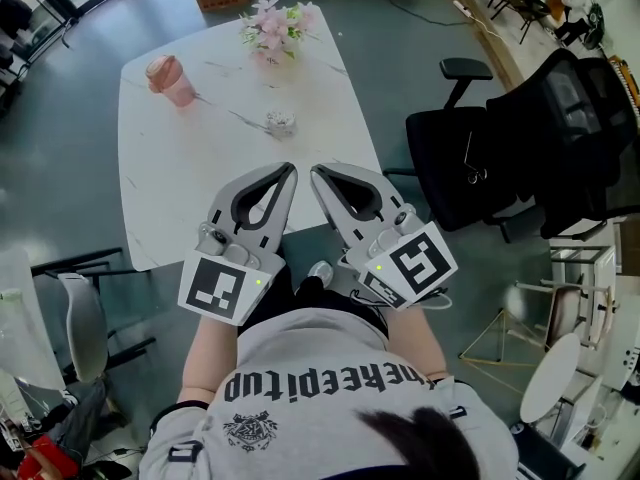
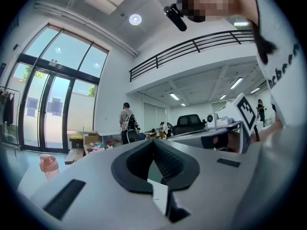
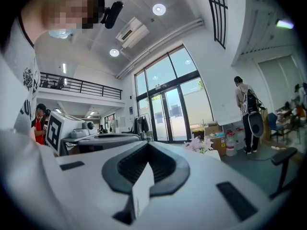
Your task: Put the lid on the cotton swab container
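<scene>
In the head view, I see the cotton swab container (image 1: 281,121) near the middle of the white tabletop (image 1: 180,188). It is a small, pale, roundish thing that glints a little. It is too small for me to tell whether a lid sits on it. A pink cup (image 1: 172,79) stands by the far left corner and flowers (image 1: 277,26) stand at the far edge. My left gripper (image 1: 291,169) and right gripper (image 1: 314,172) hang side by side over the near edge, apart from the container.

In the left gripper view, the jaws are pressed together on nothing.

In the right gripper view, the jaws also meet with nothing between them.
</scene>
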`<state>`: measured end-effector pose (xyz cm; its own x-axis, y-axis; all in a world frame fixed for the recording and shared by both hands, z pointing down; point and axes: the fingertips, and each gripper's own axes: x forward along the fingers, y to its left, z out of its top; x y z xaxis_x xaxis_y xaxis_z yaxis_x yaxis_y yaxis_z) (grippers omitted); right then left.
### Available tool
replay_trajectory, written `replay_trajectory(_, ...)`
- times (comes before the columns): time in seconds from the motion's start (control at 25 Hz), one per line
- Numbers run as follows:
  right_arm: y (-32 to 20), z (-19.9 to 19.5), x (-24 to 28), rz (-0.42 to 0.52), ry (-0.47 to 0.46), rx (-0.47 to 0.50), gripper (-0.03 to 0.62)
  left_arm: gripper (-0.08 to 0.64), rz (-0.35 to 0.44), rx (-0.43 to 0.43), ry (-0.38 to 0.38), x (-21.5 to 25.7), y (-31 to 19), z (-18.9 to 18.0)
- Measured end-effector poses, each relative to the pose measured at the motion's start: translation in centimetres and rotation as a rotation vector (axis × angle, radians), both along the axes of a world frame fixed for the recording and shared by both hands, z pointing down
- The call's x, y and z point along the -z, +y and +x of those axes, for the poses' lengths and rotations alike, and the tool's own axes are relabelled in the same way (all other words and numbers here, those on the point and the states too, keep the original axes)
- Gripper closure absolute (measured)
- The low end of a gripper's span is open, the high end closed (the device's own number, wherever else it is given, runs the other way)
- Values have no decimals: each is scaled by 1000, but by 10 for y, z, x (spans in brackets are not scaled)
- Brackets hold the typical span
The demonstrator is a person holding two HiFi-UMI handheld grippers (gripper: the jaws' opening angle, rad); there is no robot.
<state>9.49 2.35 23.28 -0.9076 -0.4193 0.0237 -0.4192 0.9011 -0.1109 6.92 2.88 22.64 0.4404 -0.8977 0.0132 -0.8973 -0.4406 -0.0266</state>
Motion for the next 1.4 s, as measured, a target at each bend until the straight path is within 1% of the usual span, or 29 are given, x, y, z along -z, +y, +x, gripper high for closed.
replay_trajectory(0.36,-18,-13,-2,-8,16,-60,581,545,0,-53,9,1,-19,-16)
replay_trajectory(1.04,-68,-62,-5,-40,30,-159,581,545,-27,-126,16,-3,-76,-77)
replay_trajectory(1.4,-85,-70,-12,-57,44,-231,581,545,-38,-194,15,-10,-98,-91)
